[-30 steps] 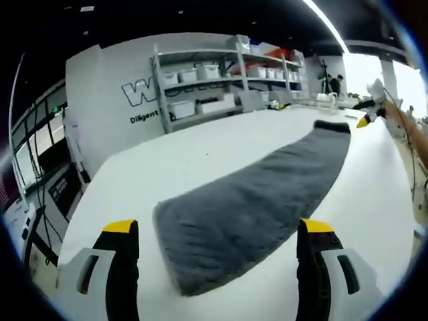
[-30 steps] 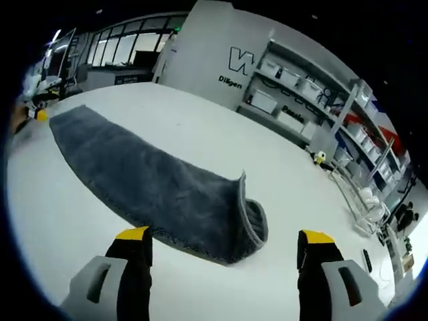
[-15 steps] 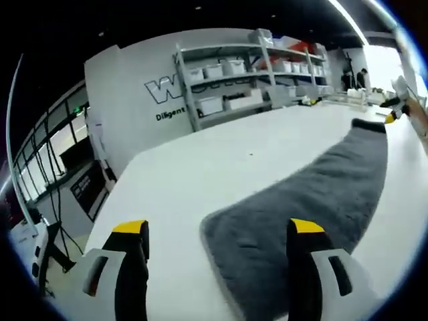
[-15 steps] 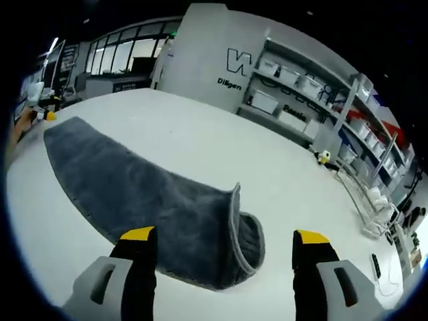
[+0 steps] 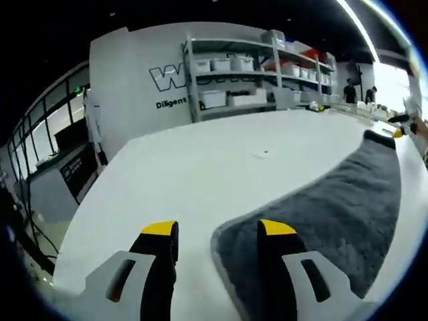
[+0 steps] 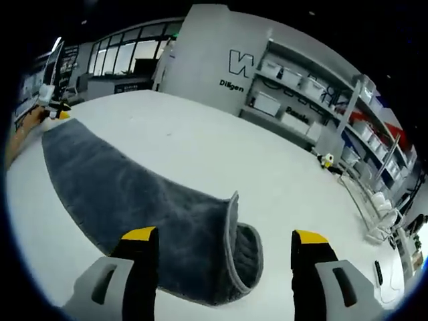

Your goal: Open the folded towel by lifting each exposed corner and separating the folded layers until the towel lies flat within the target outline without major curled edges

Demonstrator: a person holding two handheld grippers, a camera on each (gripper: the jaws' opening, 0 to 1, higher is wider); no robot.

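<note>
**One curled end left, towel otherwise long and flat**

Left tongs [image 5: 217, 237]: jaws partly closed, straddling the near corner edge of the grey towel [image 5: 321, 214]; one jaw over the pile, one over bare surface. Can't tell if they touch the fabric; nothing gripped yet.

Right tongs [image 6: 217, 244]: wide open, empty, hovering just short of the towel's [image 6: 134, 200] other end. That end is rolled up and over into a loop [image 6: 241, 244], so it's not flat.

Progress, my read: most unfolding looks done, strip lies stretched out. Remaining: uncurl that loop, square the corners. I can't make out any target outline.

White surface [image 5: 200, 167], small speck mid-way. Beyond it: shelving [image 5: 254, 73] with bins, grey wall with lettering [image 6: 234, 67], windows [image 6: 127, 50], people far off.
</note>
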